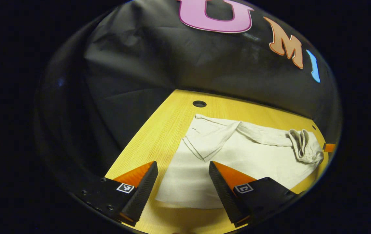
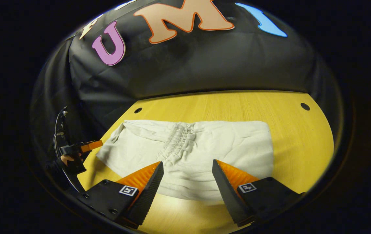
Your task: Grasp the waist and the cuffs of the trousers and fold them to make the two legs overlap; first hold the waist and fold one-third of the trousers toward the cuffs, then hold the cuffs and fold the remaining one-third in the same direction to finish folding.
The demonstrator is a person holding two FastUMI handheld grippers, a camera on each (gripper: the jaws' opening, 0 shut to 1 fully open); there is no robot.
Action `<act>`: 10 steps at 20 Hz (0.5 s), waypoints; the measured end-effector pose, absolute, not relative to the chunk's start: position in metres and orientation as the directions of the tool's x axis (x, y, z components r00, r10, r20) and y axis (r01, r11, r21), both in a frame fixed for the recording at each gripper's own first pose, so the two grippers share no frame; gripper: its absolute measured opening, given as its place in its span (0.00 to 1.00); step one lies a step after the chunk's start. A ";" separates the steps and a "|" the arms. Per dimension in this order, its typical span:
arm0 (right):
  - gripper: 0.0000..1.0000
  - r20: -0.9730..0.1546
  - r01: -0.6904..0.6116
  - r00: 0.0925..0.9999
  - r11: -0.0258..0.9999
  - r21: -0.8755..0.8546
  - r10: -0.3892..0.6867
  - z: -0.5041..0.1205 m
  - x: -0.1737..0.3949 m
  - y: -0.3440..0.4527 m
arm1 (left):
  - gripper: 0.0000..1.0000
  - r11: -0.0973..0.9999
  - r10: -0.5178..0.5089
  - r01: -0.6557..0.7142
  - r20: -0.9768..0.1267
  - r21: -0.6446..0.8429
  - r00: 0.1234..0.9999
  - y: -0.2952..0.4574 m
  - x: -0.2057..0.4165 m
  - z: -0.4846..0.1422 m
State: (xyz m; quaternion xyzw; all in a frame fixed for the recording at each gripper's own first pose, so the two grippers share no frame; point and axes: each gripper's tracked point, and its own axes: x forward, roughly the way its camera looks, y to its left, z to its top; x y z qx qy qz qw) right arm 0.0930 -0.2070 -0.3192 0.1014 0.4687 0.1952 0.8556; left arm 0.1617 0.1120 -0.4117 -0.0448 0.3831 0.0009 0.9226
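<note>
**Inspector:** State of the two tools at the time of inspection?

**Assistant:** The left gripper [image 1: 183,182] stood with its jaws wide apart and held nothing. The right gripper [image 2: 187,182] was likewise spread and empty. Both hovered over the near hem of the garment; I could not tell whether any finger touched the cloth.

**Inspector:** And the trousers?

**Assistant:** The trousers [image 2: 205,146] lay flat on the table [image 2: 296,136], pale cloth on yellow wood grain. In the right gripper view they ran crosswise, long axis from 9 to 3 o'clock, with the gathered waistband [image 2: 179,139] directly ahead at 12 o'clock. In the left gripper view the cloth spread from 12 toward 2 o'clock, one corner turned back and a bunched end [image 1: 304,146] at the far right.

**Inspector:** Which tool was nearer the waist?

**Assistant:** The right, in my judgement; the gathers sat just beyond its fingertips. The left gripper, seen at 9 o'clock in the right gripper view with a hand behind it, stood off the garment's left end.

**Inspector:** Surroundings?

**Assistant:** Round holes [image 2: 305,106] in the tabletop near the far edge; black cloth wall [image 2: 205,65] behind.
</note>
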 end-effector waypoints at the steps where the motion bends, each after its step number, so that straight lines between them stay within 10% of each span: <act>1: 0.96 -0.770 -0.232 0.482 0.908 0.348 0.418 -0.323 0.090 -0.217 | 0.95 0.997 -0.038 -0.022 -0.713 -0.074 0.701 0.111 0.164 -0.417; 10: 0.97 -0.784 -0.207 0.487 0.923 0.325 0.386 -0.326 0.084 -0.226 | 0.95 0.999 -0.042 0.013 -0.758 -0.044 0.651 0.107 0.167 -0.442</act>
